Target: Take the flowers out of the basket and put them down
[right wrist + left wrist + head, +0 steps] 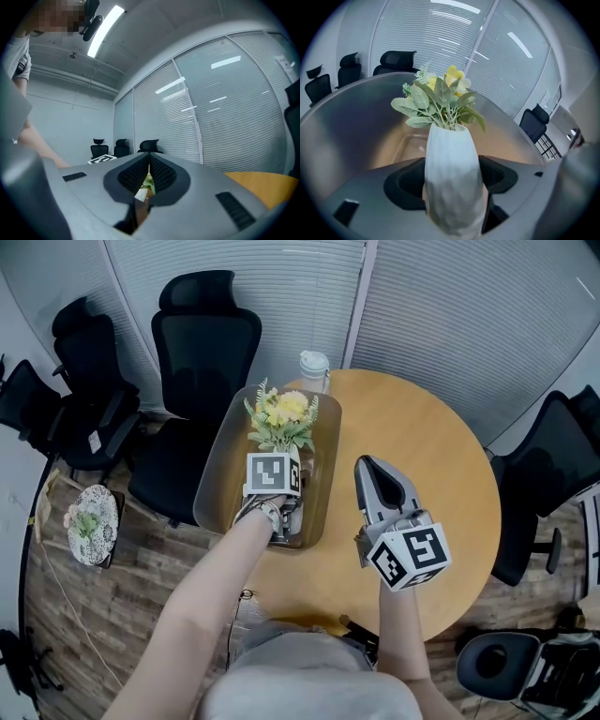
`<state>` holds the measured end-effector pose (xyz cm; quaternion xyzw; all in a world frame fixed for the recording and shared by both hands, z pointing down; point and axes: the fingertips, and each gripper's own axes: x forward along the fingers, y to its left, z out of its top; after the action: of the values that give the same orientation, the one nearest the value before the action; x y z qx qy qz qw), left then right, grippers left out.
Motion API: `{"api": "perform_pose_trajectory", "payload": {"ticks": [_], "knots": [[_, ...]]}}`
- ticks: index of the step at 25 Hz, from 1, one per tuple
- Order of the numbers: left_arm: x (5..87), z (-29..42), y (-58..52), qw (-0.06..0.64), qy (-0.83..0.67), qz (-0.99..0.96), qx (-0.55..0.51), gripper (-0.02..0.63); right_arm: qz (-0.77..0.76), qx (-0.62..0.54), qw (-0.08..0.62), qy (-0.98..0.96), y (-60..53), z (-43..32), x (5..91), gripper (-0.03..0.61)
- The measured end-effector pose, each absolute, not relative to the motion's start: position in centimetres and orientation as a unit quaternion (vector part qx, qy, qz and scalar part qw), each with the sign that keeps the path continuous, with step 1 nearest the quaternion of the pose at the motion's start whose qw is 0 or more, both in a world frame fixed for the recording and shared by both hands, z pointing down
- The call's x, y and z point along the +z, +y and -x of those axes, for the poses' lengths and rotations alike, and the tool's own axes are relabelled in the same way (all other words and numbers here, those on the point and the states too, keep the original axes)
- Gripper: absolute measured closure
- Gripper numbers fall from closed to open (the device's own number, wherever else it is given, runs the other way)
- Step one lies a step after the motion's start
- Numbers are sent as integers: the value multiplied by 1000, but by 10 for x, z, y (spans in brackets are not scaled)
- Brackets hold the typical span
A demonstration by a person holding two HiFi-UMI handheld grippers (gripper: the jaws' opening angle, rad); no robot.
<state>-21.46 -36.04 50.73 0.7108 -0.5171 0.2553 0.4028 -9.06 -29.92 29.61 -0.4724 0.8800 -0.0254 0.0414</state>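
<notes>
Arms: two bare arms reach out from the bottom of the head view, one to each gripper.
Right gripper (367,466): held up over the middle of the round wooden table (431,456). Its jaws are almost together, with only a thin slit between them, and nothing is gripped.
Left gripper (452,180): down inside the basket. Its jaws are closed narrow on the white vase, one black pad on each side.
White vase (451,150): stands upright between the left jaws, and the flowers stick out of its top.
Flowers (281,418): yellow blooms with pale green leaves, inside the basket, towards its far end.
Basket (214,474): a long grey one with smooth walls, sitting at the left edge of the table.
Water bottle (314,369): a clear one with a white cap, at the far edge of the table, just beyond the basket.
Office chairs (206,343): black ones, on the floor past the table's left edge.
Round flowery thing (91,524): on the floor to the left, well apart from the table. It may be a cushion, but it is too small to tell.
</notes>
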Motion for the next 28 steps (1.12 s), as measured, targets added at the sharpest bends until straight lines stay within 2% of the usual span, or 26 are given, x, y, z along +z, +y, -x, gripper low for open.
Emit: {"api": "perform_pose_trajectory", "payload": {"ticks": [28], "knots": [[396, 213, -357, 263, -523, -789, 185, 261, 464, 28, 39, 885, -257, 103, 248, 554]]}}
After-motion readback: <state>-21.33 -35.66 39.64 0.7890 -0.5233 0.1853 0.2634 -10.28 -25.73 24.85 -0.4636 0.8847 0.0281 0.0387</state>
